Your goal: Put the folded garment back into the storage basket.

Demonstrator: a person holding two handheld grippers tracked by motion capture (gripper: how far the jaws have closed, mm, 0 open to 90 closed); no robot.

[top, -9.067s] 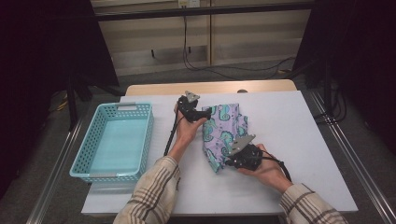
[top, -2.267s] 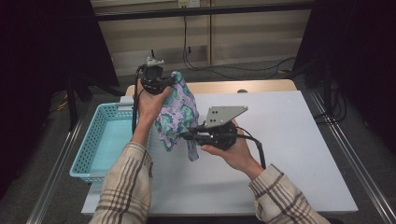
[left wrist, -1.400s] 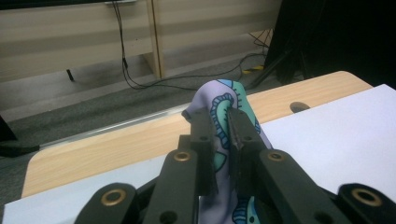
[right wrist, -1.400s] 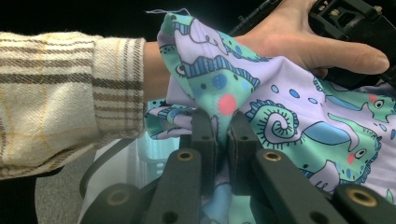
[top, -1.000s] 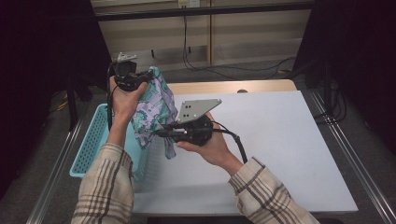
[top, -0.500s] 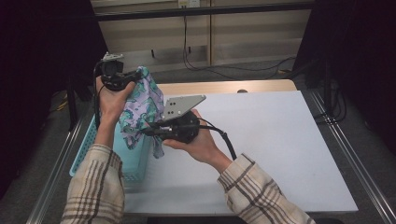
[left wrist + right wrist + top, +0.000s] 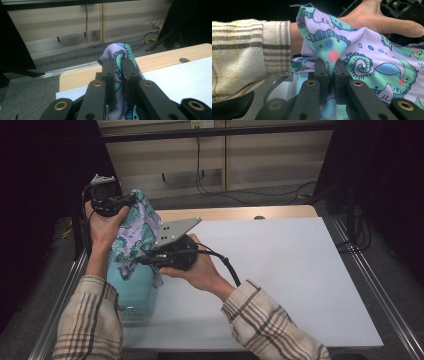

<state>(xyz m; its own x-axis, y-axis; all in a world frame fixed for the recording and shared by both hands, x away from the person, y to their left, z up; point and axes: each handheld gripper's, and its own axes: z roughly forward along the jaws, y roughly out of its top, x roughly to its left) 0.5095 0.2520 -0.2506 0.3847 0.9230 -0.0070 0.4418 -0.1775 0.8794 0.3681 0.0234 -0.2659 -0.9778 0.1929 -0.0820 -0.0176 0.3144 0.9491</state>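
Left edge of high view: turquoise basket (image 7: 131, 290) at the table's left side, mostly hidden behind the hanging cloth and the left forearm

Left gripper (image 7: 131, 200) raised above the basket, jaws clamped on the top edge of the patterned cloth (image 7: 134, 232); in the left gripper view the same fabric (image 7: 119, 53) pinched between the two black jaws and poking up past the tips, wooden table edge (image 7: 75, 78) beyond

Cloth off the table, lilac and green seahorse print, draped down from the upper grip over the basket's near-right part; lowest corner trailing beside the basket wall, contact with it hard to judge

Right gripper (image 7: 142, 261) lower and just right of the left one, jaws shut on a lower fold of the cloth; confirmed in the right gripper view, peak of fabric (image 7: 329, 53) squeezed between the jaws, plaid sleeve (image 7: 244, 55) and left hand (image 7: 374, 21) close behind

White table top (image 7: 280, 280) to the right

Step in hand, as judged: carrying the cloth, held at two points, over to the basket for dropping in

Next move calls for: centring both grips over the basket opening, lowering so the trailing corner clears the rim and falls inside, then parting both pairs of jaws. Risk: loose corner catching on the rim or hanging outside
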